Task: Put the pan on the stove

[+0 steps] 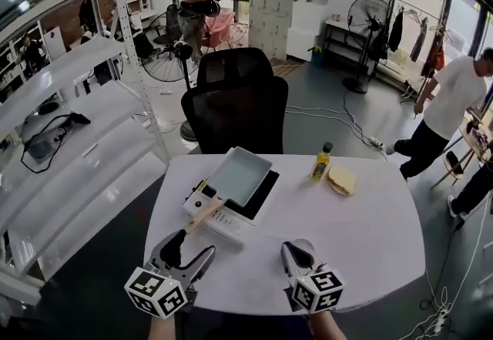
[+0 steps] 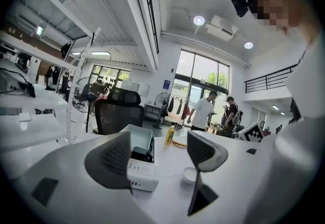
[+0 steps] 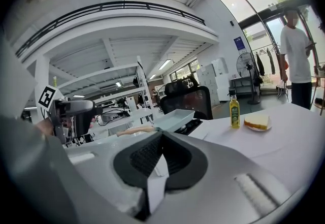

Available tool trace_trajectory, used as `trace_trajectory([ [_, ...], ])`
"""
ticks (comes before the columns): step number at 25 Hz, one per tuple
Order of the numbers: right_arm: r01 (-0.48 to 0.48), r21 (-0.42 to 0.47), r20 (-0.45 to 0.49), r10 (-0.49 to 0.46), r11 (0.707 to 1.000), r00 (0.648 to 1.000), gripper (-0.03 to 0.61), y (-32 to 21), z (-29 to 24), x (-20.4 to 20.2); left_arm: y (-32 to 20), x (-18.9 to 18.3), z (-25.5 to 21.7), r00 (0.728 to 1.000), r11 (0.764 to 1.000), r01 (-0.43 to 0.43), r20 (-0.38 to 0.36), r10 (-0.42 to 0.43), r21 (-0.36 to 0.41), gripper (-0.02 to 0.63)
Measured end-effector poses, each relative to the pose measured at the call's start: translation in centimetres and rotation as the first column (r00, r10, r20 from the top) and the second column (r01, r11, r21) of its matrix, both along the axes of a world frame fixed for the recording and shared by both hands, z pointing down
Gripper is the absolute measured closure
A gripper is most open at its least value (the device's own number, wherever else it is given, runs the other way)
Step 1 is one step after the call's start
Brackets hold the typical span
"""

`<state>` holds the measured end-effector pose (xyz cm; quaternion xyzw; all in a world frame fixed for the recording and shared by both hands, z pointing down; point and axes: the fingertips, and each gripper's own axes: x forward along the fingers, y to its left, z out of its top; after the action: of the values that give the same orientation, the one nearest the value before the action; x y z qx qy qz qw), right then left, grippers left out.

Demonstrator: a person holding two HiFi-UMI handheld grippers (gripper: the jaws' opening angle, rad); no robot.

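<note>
pan [image 1: 239, 175]: sits on the stove [image 1: 225, 226], wooden handle toward you; looks placed.
left gripper [image 1: 190, 250]: your jaws wide apart, nothing between.
right gripper [image 1: 299, 254]: jaws together, empty.
left to do: probably nothing.
around: oil bottle [image 1: 321, 161], bread [image 1: 341, 180], chair [image 1: 237, 103]; none block you.

This looks like a big open lab or workshop hall. White racks [image 1: 77, 138] stand at nine o'clock, lockers [image 1: 271, 3] at twelve and a fan [image 1: 368, 16] at one. Cables [image 1: 339, 119] trail over the grey floor [image 1: 323, 92], an office chair [image 1: 235, 103] faces the white surface [image 1: 354, 230], and a person [image 1: 447, 111] is at three.
</note>
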<state>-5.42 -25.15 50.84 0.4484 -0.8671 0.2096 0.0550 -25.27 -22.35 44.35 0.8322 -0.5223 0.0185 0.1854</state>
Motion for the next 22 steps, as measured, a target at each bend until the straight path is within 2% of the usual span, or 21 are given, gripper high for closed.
trace_trajectory([
  [2,0.014,0.009,0.001,-0.014,1.000,1.000,0.578,1.1,-0.3,-0.2,1.5,1.2,0.9,0.999,0.999,0.042,-0.020,-0.042,0.008,0.388],
  [6,0.036,0.027,-0.004,-0.036,0.999,0.999,0.578,3.1,-0.8,-0.1,4.2,2.8,3.5,0.995,0.996,0.084,-0.047,-0.086,-0.032,0.484],
  [9,0.043,0.035,-0.014,-0.042,0.998,0.999,0.578,4.3,-0.7,0.2,5.9,3.3,5.0,0.992,0.991,0.124,-0.011,-0.124,-0.043,0.570],
  [14,0.053,0.028,-0.022,-0.053,0.998,0.998,0.578,6.3,-0.1,1.2,7.9,3.7,6.5,0.985,0.984,0.170,0.021,-0.169,-0.045,0.603],
  [19,0.067,0.034,-0.042,-0.066,0.997,0.997,0.578,7.6,0.1,2.5,9.0,4.9,8.0,0.983,0.985,0.161,0.095,-0.155,-0.064,0.604],
  [22,0.059,0.035,-0.057,-0.057,0.998,0.997,0.578,8.1,0.2,3.4,9.4,5.3,8.3,0.983,0.984,0.164,0.101,-0.156,-0.071,0.604],
])
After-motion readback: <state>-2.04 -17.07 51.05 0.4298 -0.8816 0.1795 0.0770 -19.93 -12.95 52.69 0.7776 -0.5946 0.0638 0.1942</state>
